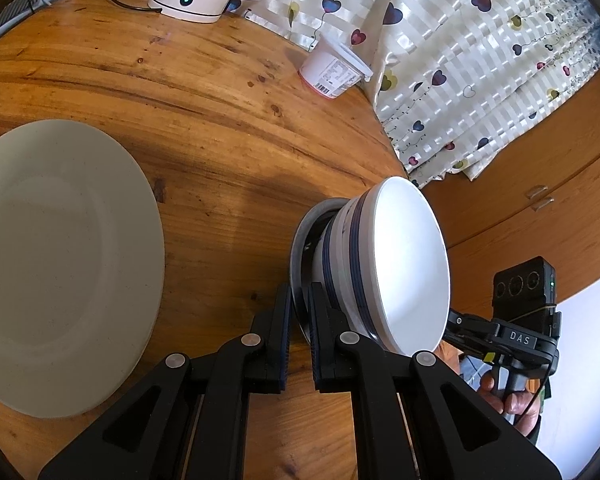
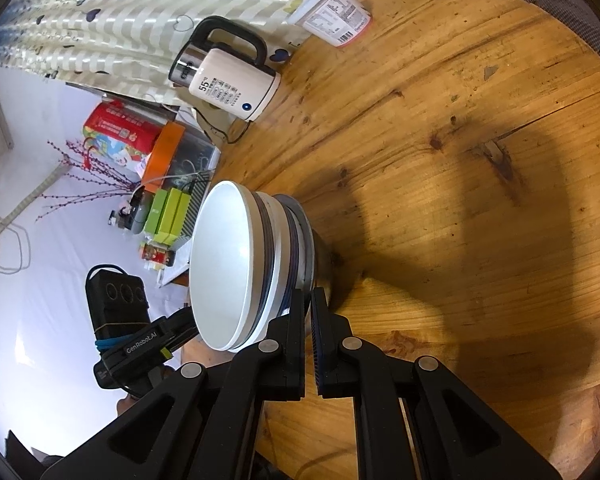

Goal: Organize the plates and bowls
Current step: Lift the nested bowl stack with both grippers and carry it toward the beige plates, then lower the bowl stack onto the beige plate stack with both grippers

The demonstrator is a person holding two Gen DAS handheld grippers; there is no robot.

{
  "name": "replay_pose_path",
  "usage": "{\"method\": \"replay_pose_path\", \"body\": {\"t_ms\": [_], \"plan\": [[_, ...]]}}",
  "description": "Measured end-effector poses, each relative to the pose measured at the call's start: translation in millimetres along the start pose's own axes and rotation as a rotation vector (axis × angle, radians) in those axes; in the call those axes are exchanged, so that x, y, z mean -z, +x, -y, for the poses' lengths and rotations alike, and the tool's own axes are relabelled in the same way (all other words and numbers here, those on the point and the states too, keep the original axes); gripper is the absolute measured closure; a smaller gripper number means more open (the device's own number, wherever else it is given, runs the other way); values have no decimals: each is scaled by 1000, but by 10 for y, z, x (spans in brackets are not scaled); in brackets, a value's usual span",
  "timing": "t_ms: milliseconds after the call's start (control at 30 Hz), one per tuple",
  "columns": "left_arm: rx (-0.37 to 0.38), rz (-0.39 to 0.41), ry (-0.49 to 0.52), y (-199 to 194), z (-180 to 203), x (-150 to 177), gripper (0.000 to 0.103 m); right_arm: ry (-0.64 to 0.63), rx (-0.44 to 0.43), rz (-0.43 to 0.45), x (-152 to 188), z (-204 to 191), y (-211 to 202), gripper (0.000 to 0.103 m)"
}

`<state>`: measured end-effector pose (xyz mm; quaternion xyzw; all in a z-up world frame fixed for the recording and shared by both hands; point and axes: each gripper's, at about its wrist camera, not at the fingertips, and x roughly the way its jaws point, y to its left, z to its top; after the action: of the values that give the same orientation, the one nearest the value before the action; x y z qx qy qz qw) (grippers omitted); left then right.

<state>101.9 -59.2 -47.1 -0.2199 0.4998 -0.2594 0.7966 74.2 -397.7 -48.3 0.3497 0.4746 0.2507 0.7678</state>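
Only the left wrist view shows the large white plate (image 1: 60, 264) lying flat on the round wooden table (image 1: 204, 120), well apart from the stack; only the right wrist view shows the clutter of boxes (image 2: 168, 212) beyond the table edge. Both views show the electric kettle (image 2: 236, 84) and the lidded plastic tub (image 2: 336, 16) near the heart-print curtain (image 1: 480, 60). The stack of white bowls with blue bands (image 1: 384, 264) sits on a grey metal plate (image 1: 300, 248). The left gripper (image 1: 299, 300) is nearly closed, its 2 fingers pinching that plate's rim. The right gripper (image 2: 310, 304) grips the opposite rim (image 2: 309, 248) likewise, almost shut.
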Motion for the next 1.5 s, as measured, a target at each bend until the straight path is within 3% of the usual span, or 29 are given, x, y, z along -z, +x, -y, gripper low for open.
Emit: {"method": "replay_pose_path", "body": {"t_ms": [933, 1500], "plan": [[-31, 50, -17, -317, -98, -101, 96, -65, -19, -22, -105, -329, 118, 96], [-131, 156, -91, -971, -500, -132, 96, -151, -94, -120, -168, -922, 721, 96]]}}
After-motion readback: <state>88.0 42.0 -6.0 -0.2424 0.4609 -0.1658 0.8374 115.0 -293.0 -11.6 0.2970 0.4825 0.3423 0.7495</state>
